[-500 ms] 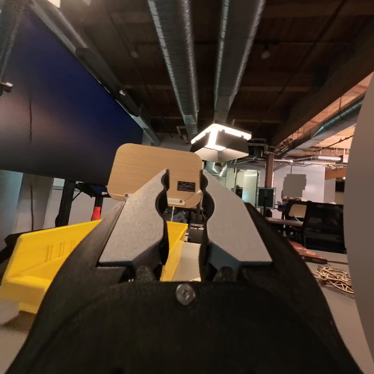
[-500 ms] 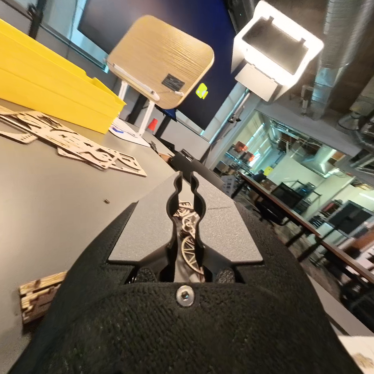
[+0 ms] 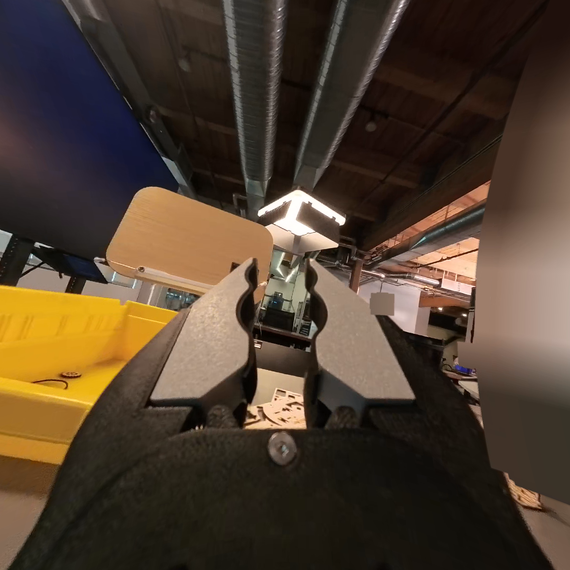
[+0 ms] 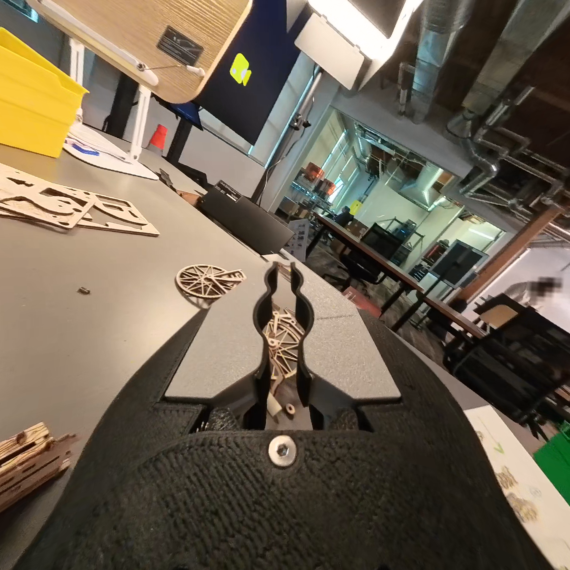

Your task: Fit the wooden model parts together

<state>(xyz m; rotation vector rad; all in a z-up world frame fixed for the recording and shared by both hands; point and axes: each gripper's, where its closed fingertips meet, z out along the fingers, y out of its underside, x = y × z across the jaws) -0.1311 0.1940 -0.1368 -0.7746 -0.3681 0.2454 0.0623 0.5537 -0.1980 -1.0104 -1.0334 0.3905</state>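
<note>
Hovering tilted over the grey table [image 4: 92, 308], the right hand-held gripper [image 4: 284, 267] has its jaws nearly closed yet grips nothing; spoked wooden wheels [image 4: 282, 336] lie beneath it, another [image 4: 209, 281] just beside. The left hand-held gripper [image 3: 282, 268] gapes empty. Closing slantwise could snap those thin spokes.

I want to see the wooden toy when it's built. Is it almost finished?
Not yet. Done so far: some pieces are punched out, like the spoked wheel lying loose on the grey table. In hand: nothing. The left claw is open and empty; the right claw sits slightly apart over more wheel pieces, gripping none. Left: the cut-out sheets and a slotted block lie unjoined.
</note>
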